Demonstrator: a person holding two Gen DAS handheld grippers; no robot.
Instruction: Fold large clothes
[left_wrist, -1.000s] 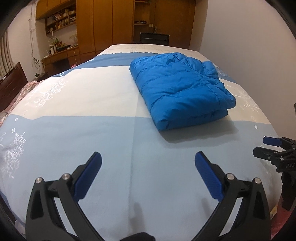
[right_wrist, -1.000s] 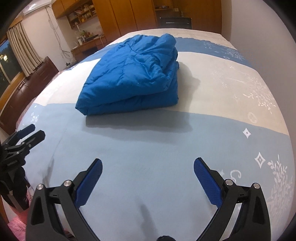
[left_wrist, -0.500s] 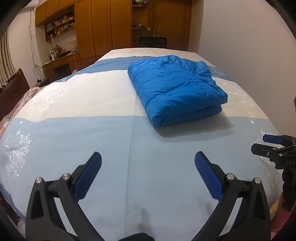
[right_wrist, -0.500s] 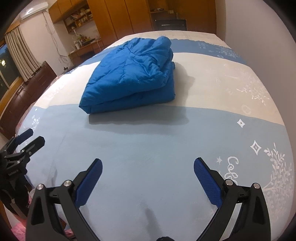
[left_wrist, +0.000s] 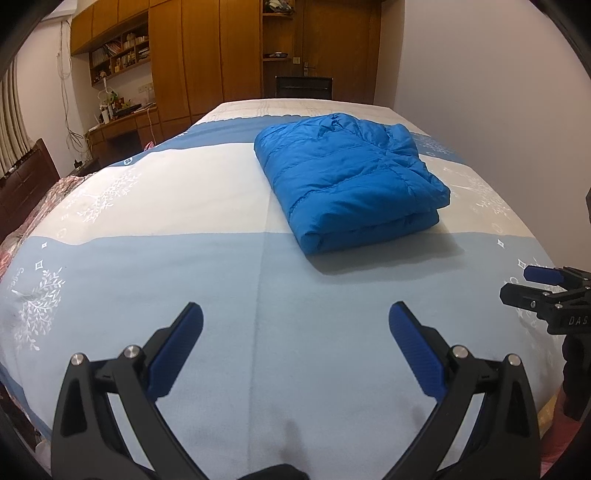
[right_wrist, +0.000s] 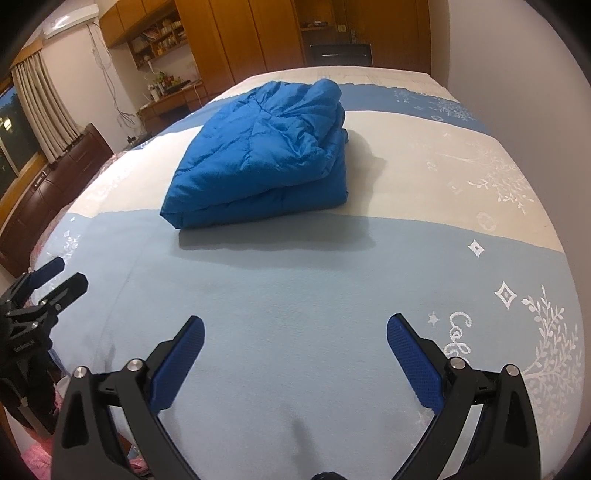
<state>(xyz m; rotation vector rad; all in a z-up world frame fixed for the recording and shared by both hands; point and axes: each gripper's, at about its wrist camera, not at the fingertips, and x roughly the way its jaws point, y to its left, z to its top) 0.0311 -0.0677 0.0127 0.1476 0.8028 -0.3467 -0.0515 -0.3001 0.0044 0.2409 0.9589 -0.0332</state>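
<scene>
A blue puffer jacket (left_wrist: 351, 181) is seen folded into a thick, roughly rectangular bundle on the bed (left_wrist: 221, 280), lying mostly on the cream band of the bedspread with its near edge reaching the light blue band. In the right wrist view the same jacket (right_wrist: 266, 155) is shown with its layers stacked and a shadow cast on the cover toward the camera. The left gripper (left_wrist: 295, 325) is held above the near part of the bed, its blue-padded fingers (left_wrist: 177, 350) spread wide with nothing between them. The right gripper (right_wrist: 295, 332) is likewise held with its jaws wide apart and nothing grasped, well apart from the jacket. Each tool is caught at the edge of the other's view, the right one at the far right of the left wrist view and the left one at the far left of the right wrist view. Wooden wardrobes (left_wrist: 207, 55) and a cluttered desk (left_wrist: 122, 122) are visible beyond the bed, and a curtain (right_wrist: 40, 110) is seen by a window.
</scene>
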